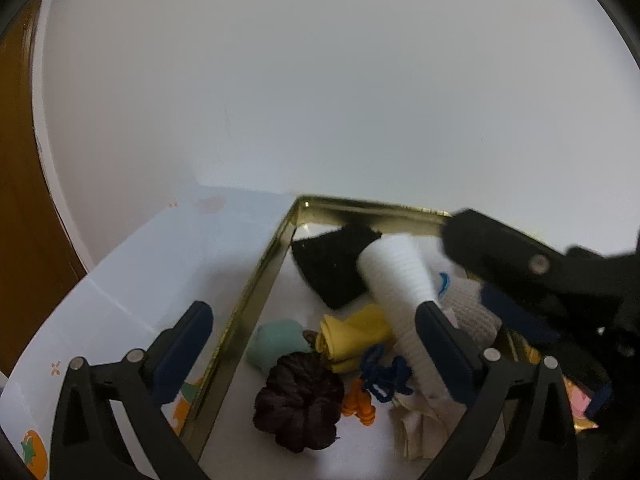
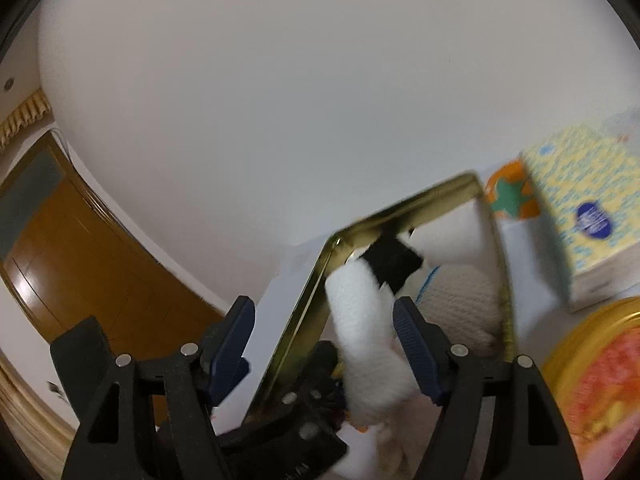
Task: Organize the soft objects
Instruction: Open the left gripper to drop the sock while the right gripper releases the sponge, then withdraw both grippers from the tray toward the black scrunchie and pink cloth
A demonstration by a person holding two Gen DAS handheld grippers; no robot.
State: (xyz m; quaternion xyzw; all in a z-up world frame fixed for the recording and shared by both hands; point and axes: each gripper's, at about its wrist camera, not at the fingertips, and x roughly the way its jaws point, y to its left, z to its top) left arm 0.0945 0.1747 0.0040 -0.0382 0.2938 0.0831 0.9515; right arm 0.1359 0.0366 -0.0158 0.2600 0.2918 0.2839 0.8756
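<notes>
My left gripper (image 1: 308, 344) is spread wide, nothing between the pads; its left finger sits outside the shallow gold-rimmed metal tray (image 1: 256, 280), its right finger inside, touching the white ribbed rolled sock (image 1: 396, 284). My right gripper (image 2: 324, 336) is spread too, straddling that same roll, w/ the roll leaning against the right finger; not pinched, as far as I can tell.

The soft stuff is all in the tray: black felt-like cloth (image 1: 332, 264) at 12 o'clock, folded yellow cloth (image 1: 352, 340) and teal soft lump (image 1: 276, 340) mid-tray, dark maroon scrunchie (image 1: 300, 404) at 6, blue cord tangle (image 1: 384, 376) and small orange pieces (image 1: 360, 404) beside it, cream knit item (image 2: 456, 304) at 3.

Risks, imo:
- Both grippers crowd one roll; closing either could knock the other.
- Left finger outside the rim: closing would clamp the tray wall & drag the tray.
- Roll may unwind if grabbed at its loose end.
- Blue cord could snag a pad and pull neighbours out.
- Right view is blurred, so aim is shaky.
</notes>
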